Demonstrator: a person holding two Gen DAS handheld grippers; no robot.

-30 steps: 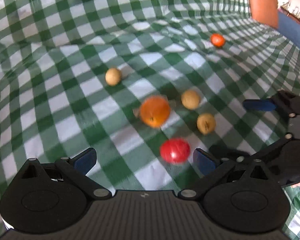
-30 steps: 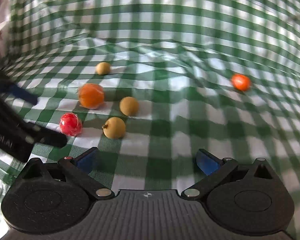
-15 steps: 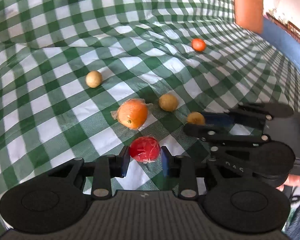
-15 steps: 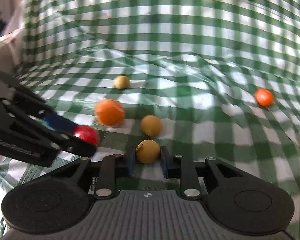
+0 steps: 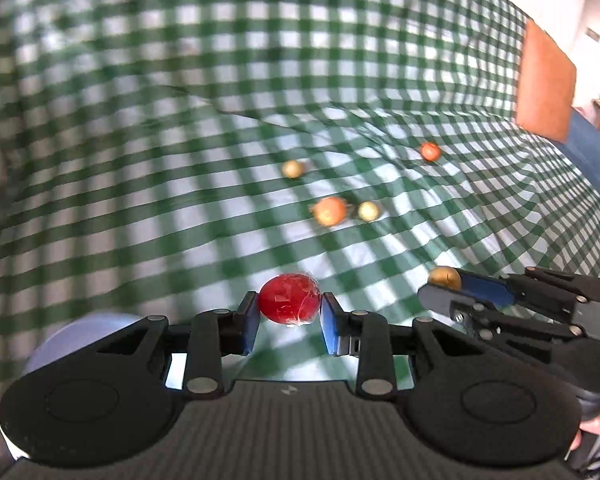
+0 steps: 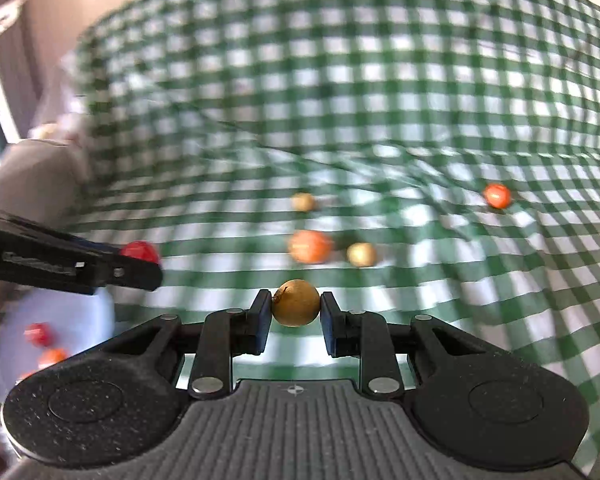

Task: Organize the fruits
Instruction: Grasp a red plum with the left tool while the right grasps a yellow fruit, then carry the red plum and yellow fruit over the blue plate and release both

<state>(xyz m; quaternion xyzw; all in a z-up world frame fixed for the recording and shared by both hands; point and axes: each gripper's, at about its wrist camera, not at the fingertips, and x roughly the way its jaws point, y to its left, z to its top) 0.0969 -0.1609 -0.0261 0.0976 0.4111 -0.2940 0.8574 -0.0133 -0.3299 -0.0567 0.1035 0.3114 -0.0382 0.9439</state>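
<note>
Here your left gripper (image 5: 289,312) clamps one red fruit (image 5: 289,299); your right gripper (image 6: 295,314) clamps one tan fruit (image 6: 295,308). Both fruits are lifted off the green checked cloth (image 6: 380,80). Four fruits lie on the cloth: one large orange (image 6: 310,246), two tan ones, just right of it (image 6: 361,255) and beyond it (image 6: 303,201), and one small orange-red one (image 6: 497,195) well to its right. Left of the orange, a pale blue bowl (image 6: 96,320) holds at least two reddish fruits (image 6: 38,334). Bare cloth lies between the orange and your grippers.
</note>
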